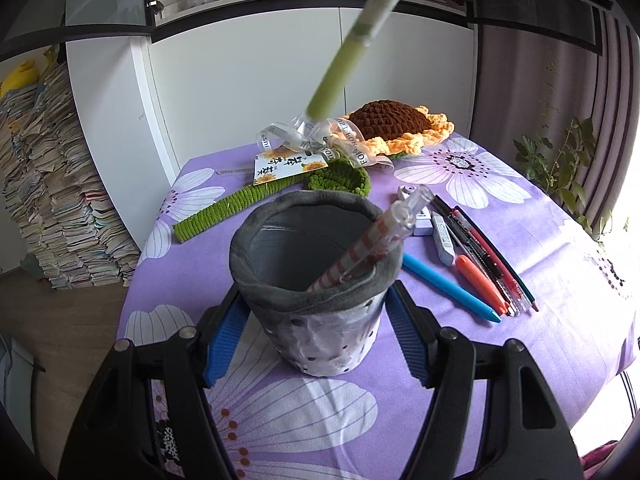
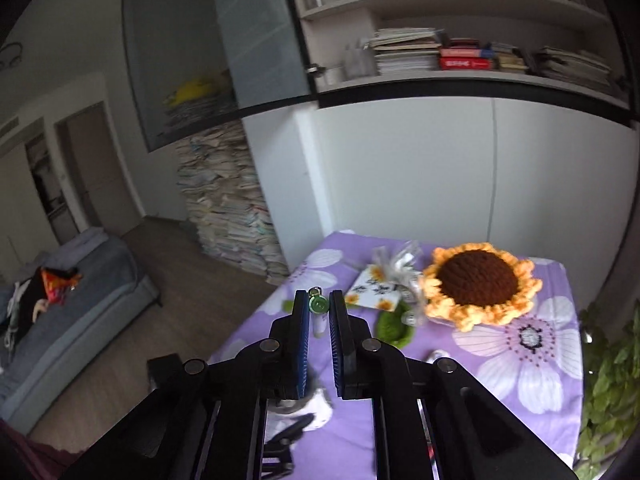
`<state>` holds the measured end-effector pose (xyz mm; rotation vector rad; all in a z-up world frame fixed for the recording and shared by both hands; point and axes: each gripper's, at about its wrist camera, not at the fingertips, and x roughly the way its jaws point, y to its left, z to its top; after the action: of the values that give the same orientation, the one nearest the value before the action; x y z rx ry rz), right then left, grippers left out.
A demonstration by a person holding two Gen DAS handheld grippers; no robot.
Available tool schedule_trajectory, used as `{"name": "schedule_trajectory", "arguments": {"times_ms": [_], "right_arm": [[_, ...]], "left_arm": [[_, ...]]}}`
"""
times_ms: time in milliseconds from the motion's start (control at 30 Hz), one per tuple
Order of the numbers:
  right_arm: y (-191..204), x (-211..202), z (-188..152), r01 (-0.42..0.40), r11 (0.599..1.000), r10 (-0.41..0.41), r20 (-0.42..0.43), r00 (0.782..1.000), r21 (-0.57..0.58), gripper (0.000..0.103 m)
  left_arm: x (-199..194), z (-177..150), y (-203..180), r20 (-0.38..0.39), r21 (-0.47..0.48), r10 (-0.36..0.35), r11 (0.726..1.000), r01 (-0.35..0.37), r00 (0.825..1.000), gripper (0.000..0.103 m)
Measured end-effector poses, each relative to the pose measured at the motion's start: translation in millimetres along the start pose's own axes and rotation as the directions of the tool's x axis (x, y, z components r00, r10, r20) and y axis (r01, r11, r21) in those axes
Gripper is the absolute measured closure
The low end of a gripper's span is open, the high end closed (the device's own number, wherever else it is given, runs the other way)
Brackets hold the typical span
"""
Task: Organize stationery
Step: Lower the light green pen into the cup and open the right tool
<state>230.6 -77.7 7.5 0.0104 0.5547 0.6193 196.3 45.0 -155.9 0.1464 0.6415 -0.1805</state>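
The right gripper, clamped on a green pen, hangs it tip-down, slanted, above and beyond the grey pen holder squeezed by the left gripper.

Both wrist views face the cabinet — sharing the crochet sunflower

Soft daylight, fisheye-warped, blurred edges

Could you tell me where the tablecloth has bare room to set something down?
Bare cloth lies left of the pen holder, below the green crochet stem, and far right beyond the loose pens. The back, around the crochet sunflower, is crowded.
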Motion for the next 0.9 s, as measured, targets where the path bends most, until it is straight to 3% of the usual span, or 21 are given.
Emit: {"name": "schedule_trajectory", "arguments": {"times_ms": [133,467,667,900], "right_arm": [[5,4,-7,-0.046,0.999,0.046,-0.039,0.998,0.003,0.092],[5,30,-25,-0.046,0.999,0.046,-0.175,0.983,0.002,0.092],[-3,70,-39,-0.022,0.999,0.036,-0.297,0.954,0.049,0.092],[-3,80,-45,-0.046,0.997,0.066,-0.342,0.937,0.067,0.092]], "left_arm": [[0,0,0,0.001,0.002,-0.003,1.000,0.003,1.000,0.035],[0,0,0,0.006,0.007,-0.001,1.000,0.001,1.000,0.035],[0,1,1,0.001,0.001,-0.003,1.000,0.003,1.000,0.035],[0,1,1,0.000,-0.003,-0.002,1.000,0.002,1.000,0.035]]}}
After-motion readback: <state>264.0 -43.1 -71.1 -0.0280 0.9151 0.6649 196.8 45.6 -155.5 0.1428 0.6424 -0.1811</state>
